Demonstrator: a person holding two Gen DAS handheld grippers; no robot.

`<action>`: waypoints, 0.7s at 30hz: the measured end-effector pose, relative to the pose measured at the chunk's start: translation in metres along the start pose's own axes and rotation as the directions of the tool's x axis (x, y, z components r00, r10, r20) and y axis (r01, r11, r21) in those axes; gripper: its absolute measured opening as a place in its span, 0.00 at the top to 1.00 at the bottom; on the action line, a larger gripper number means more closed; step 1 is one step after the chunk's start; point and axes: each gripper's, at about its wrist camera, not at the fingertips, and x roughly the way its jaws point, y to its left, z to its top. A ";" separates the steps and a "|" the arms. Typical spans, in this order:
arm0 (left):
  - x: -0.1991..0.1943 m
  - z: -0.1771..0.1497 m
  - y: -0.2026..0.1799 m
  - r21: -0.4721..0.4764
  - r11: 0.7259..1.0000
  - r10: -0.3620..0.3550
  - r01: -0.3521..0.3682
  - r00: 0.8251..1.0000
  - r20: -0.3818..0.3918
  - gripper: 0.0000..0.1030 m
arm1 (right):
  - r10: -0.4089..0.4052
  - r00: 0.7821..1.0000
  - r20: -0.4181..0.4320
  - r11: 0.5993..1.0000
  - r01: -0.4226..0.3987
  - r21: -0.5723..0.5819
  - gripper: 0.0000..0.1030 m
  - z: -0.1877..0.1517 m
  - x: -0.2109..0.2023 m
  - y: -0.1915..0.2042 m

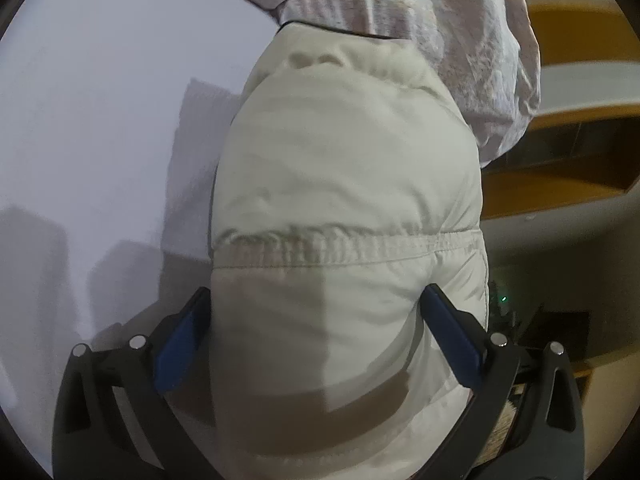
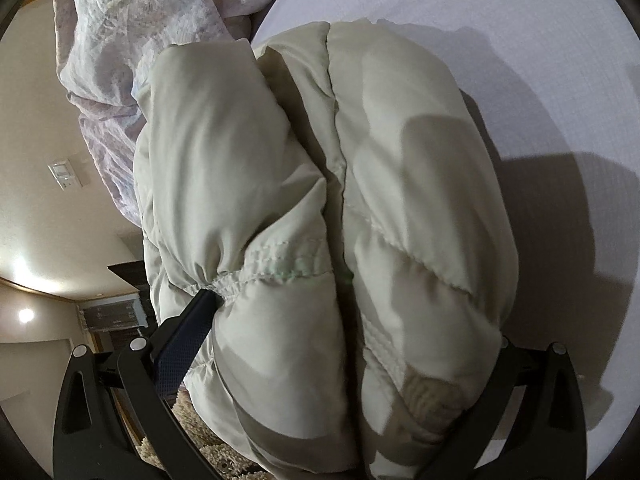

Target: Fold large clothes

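No readable text, label, brand or number shows in either view

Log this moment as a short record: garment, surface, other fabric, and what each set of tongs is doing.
garment: cream puffy jacket, bunched and padded, with a stitched gathered seam
surface: pale bed sheet under the jacket
other fabric: crumpled pinkish patterned blanket beyond the jacket
left tongs: fingers either side of a thick jacket fold, pressing into it
right tongs: gripping two bundled jacket layers; one finger hidden by fabric
fold status: not flat yet
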 end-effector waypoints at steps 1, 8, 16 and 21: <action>0.001 -0.001 0.002 -0.016 1.000 -0.014 0.014 1.000 0.001 0.02 | 0.004 1.000 0.004 1.000 -0.004 -0.001 0.01 -0.001 -0.001 -0.002; 0.001 -0.006 -0.001 -0.031 0.999 -0.037 0.037 0.999 0.003 0.08 | 0.030 0.999 0.034 0.999 -0.030 -0.010 0.03 -0.011 -0.004 -0.006; -0.020 0.003 -0.012 0.013 0.999 -0.040 0.040 0.999 0.029 0.28 | 0.119 0.991 0.064 0.990 -0.114 -0.079 0.42 -0.032 -0.011 0.009; -0.053 0.020 -0.012 0.030 0.999 -0.046 0.044 0.994 0.098 0.30 | 0.156 0.986 0.065 0.978 -0.145 -0.148 0.47 -0.028 0.001 0.047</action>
